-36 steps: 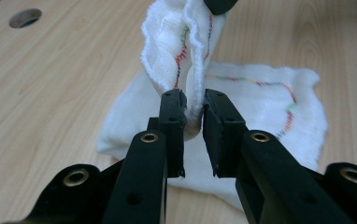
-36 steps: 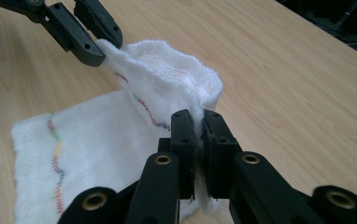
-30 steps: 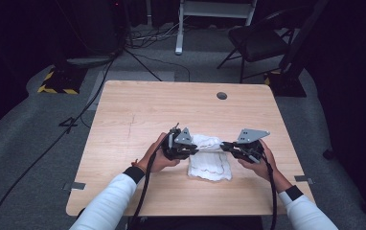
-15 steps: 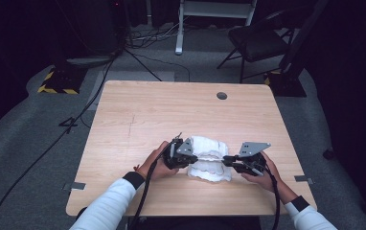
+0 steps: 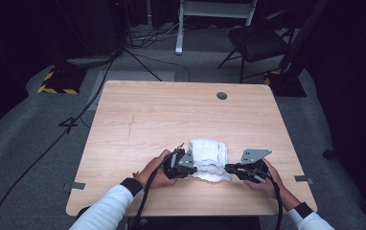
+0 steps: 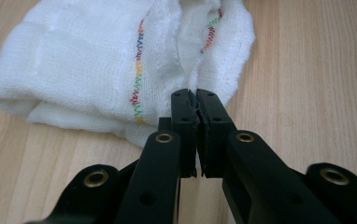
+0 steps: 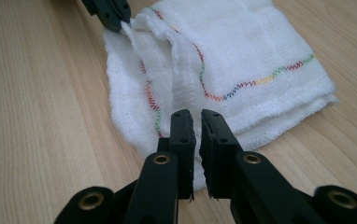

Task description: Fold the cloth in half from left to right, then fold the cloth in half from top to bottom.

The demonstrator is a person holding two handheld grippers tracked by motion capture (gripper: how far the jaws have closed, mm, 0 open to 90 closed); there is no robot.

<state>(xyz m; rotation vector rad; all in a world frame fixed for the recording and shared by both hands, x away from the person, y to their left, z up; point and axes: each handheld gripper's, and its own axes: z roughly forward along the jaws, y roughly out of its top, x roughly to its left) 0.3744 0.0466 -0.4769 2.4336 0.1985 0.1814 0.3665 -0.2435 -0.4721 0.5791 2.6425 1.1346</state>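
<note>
On the wooden table (image 5: pixel 138 120), toward its six o'clock edge, lies a folded white cloth (image 5: pixel 211 159) with rainbow stitching. At the cloth's nine o'clock, the left gripper (image 5: pixel 194 168) has its jaws pressed together, pinching a cloth edge. At the cloth's three o'clock, the right gripper (image 5: pixel 228 168) has its jaws nearly together, nipping the white fabric edge between them.

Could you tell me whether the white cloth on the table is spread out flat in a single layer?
No, the white cloth lies folded in several layers on the table, its stacked edges showing in the right gripper view.
</note>
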